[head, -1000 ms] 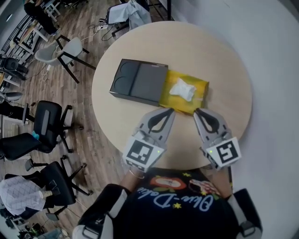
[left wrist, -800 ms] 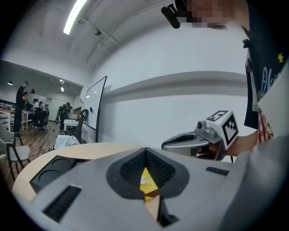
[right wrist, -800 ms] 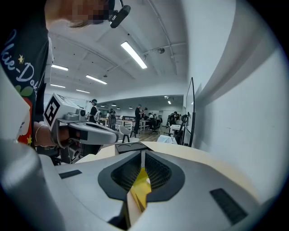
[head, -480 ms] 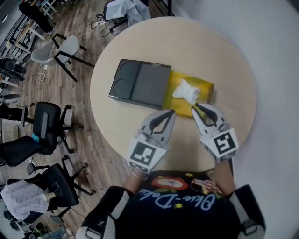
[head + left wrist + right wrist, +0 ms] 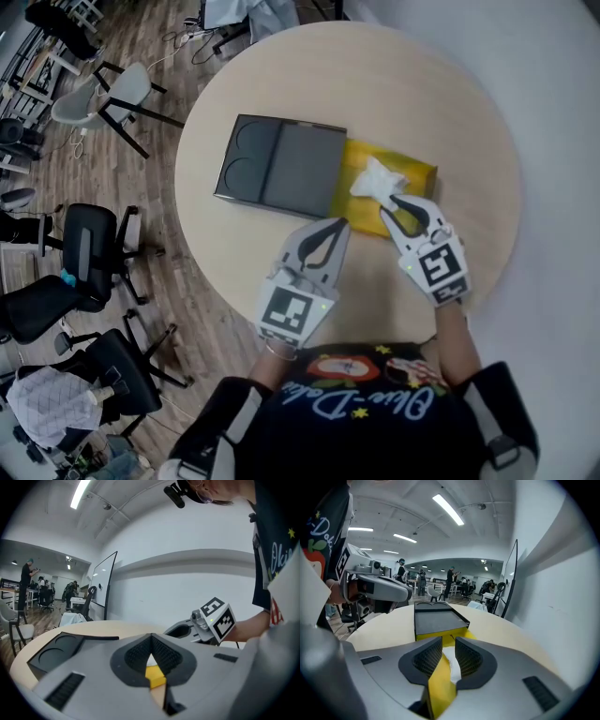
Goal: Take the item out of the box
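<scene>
1. Since the earlier frames, the right gripper (image 5: 405,204) has advanced from the near table edge up to the yellow box (image 5: 419,174). The left gripper (image 5: 339,223) has stayed almost in place.
2. Right gripper, finger state: spread apart. In the right gripper view (image 5: 448,641), the near wall of the yellow box (image 5: 439,688) and the near end of the white item (image 5: 452,665) stand between the two pads. No clamping is visible.
3. Left gripper, finger state: tips pressed together, nothing held. In the left gripper view (image 5: 151,639), a corner of the yellow box shows through the gap below the closed tips. The tips sit just beside the near left corner of the yellow box.
4. Task item location: the white item (image 5: 373,178), crumpled in form, lies inside the yellow box, toward its left half. The left tip of the right gripper touches the item's near end.
5. Yellow box location: it butts against the right end of the dark case (image 5: 281,169). The case lies flat and has two round recesses at its far left end.
6. Support surface: both containers rest near the middle of the round table (image 5: 403,84), which has a light wood top.
7. Surroundings: office chairs (image 5: 94,253) stand on the wooden floor (image 5: 178,309) to the left of the table.
</scene>
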### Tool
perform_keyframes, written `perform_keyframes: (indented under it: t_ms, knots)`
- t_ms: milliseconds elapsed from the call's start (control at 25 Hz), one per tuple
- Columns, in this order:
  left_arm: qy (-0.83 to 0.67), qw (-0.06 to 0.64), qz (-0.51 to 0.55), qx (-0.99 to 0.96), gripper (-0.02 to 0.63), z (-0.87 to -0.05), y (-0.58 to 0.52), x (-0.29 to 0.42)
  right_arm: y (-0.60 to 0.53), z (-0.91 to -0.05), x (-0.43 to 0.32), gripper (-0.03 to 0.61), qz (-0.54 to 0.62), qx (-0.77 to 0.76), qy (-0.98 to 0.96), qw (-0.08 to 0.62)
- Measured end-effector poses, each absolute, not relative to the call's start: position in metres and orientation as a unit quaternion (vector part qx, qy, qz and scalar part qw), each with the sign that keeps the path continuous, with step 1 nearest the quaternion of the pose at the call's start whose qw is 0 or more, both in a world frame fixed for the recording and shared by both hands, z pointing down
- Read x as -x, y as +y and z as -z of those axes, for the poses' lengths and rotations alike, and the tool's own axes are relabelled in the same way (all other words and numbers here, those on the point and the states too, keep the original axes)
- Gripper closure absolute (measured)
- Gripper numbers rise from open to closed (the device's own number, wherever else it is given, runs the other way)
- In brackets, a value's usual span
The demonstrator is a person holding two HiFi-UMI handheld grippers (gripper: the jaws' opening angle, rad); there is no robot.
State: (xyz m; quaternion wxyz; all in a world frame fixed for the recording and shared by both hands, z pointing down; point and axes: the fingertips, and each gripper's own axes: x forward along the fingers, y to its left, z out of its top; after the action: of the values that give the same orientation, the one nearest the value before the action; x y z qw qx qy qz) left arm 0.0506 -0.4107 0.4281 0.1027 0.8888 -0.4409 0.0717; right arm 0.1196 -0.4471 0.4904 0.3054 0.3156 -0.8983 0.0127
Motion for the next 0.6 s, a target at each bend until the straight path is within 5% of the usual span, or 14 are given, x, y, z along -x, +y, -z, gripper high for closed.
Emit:
perform_keyframes:
  t_ms: [600]
  knots:
    - [-0.451,0.126,-0.076,-0.880,0.626,-0.444,-0.425,-0.041,-0.470,-0.574,-0.130,0.511,-0.025,-0.300,-0.855,0.422]
